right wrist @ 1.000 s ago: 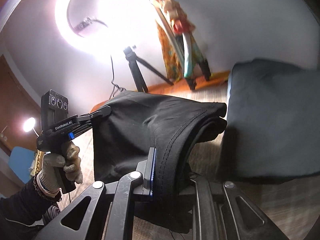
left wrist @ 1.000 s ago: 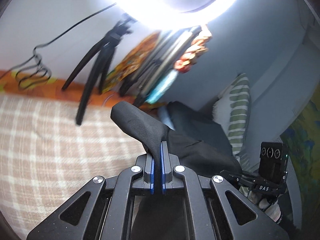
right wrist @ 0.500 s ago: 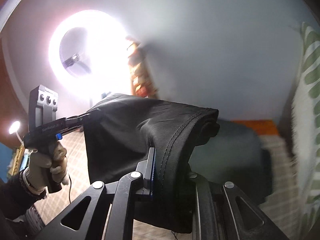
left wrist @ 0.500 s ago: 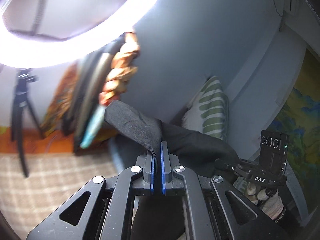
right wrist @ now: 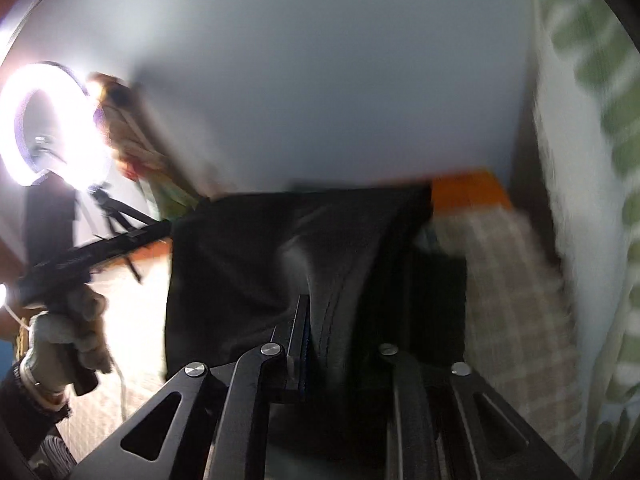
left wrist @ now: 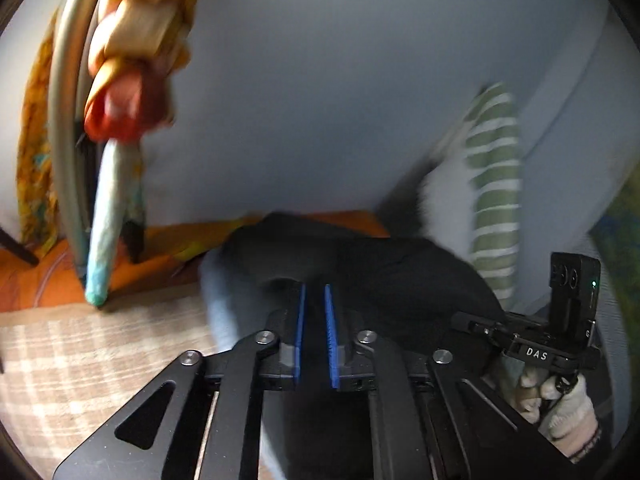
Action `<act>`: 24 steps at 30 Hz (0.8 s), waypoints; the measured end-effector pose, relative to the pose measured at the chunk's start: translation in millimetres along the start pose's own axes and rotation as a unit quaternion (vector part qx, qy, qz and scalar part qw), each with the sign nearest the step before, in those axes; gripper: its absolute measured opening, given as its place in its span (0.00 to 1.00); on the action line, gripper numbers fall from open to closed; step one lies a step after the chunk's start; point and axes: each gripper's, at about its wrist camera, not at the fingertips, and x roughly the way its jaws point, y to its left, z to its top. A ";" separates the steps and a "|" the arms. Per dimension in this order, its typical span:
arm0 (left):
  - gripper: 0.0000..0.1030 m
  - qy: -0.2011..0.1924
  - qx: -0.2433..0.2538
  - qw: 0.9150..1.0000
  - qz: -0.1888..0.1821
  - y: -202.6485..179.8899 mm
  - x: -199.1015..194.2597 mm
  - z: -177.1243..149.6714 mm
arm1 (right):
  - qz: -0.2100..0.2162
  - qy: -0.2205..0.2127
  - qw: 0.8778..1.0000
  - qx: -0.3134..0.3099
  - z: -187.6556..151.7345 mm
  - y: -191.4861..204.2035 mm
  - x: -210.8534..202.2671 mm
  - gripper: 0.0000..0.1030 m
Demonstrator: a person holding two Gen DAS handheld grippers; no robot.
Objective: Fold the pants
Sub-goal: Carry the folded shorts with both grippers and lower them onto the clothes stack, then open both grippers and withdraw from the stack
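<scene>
The folded black pants (left wrist: 392,276) lie low in front of my left gripper (left wrist: 314,308), whose blue-padded jaws stand a little apart with no cloth pinched between them. In the right wrist view the pants (right wrist: 256,264) hang as a dark sheet. My right gripper (right wrist: 340,320) is shut on a thick folded edge of them. The left gripper (right wrist: 100,248) shows at the pants' left corner, and the right gripper (left wrist: 480,322) shows at their right edge in the left wrist view. Both views are motion-blurred.
A checked beige bedsheet (left wrist: 80,360) covers the bed. A green-striped pillow (left wrist: 492,208) leans at the right wall. A dark folded stack (right wrist: 436,292) lies under the pants. A ring light (right wrist: 48,120) on a tripod and hanging cloths (left wrist: 120,80) stand at the left.
Both grippers swung right and lowered the pants toward the stack by the pillow. My left gripper's jaws opened and let go of the cloth. The right one still grips.
</scene>
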 end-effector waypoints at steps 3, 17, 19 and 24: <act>0.16 0.000 -0.006 1.000 0.008 3.3 -0.3 -2.2 | 0.003 0.010 0.999 0.035 -4.1 -19.8 11.1 0.38; 0.50 -0.025 0.051 0.998 0.039 -2.6 -61.4 -17.0 | -0.070 -0.046 0.996 0.038 -14.3 1.8 -32.9 0.69; 0.51 -0.030 0.061 0.997 0.043 -5.2 -74.6 -21.2 | -0.070 -0.062 0.995 0.035 -16.1 14.0 -48.2 0.74; 0.68 -0.045 0.074 0.995 0.054 -11.6 -115.4 -37.4 | -0.080 -0.098 0.992 0.017 -25.3 50.8 -87.4 0.87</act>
